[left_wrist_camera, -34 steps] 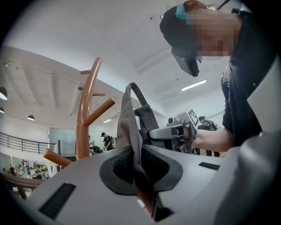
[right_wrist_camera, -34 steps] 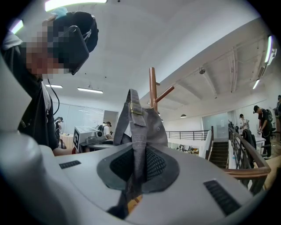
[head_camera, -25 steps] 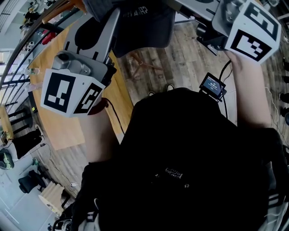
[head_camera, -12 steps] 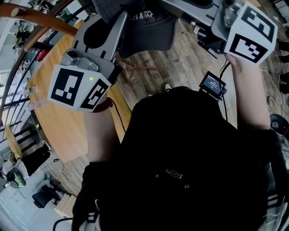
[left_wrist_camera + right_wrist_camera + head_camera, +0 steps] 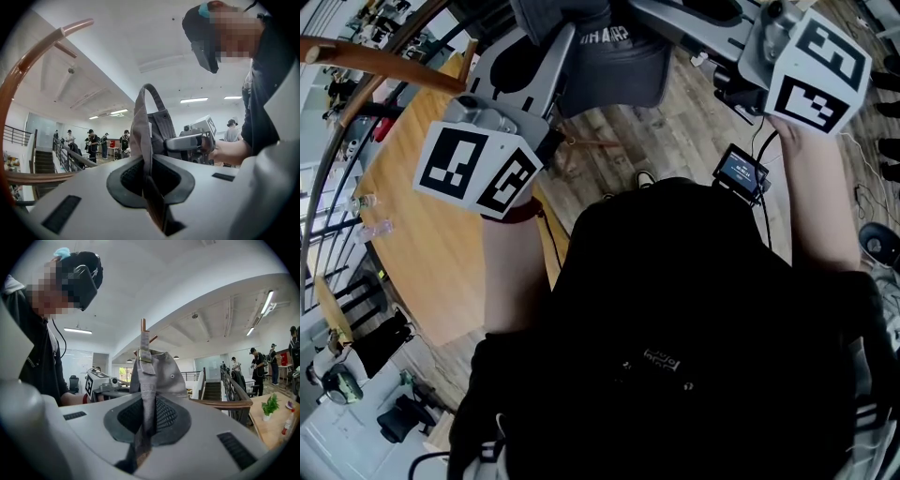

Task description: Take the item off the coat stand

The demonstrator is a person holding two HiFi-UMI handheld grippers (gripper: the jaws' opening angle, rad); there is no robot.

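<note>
Nearest, in head view: black top (image 5: 675, 328) filling the lower frame, a bare forearm at either side. At chest front, small lit screen device (image 5: 741, 175) on a cable. Left gripper (image 5: 546, 66) raised at upper left, marker cube toward the camera. In left gripper view, jaws clenched on a fold of the grey cap (image 5: 151, 124), with fabric pinched between the pads and rising upright out of them. Right gripper (image 5: 694, 17) raised at upper right. In right gripper view, jaws likewise clamped, here on the cap's rear strap, with brass buckle (image 5: 139, 358) just above the grip. Cap held up between both grippers at top centre of head view, white lettering visible on it, well above the floor. Behind the cap in right gripper view: wooden peg (image 5: 143, 325) of the coat stand poking up just past the cap's top; contact with cap not determinable. Curved wooden arm (image 5: 384, 61) of the stand at far upper left, beside the left gripper. Below: wooden table (image 5: 422, 253) and plank floor (image 5: 675, 131). Farthest: wooden handrail (image 5: 229, 402), staircase, several people (image 5: 93, 140) standing in an open hall.
</note>
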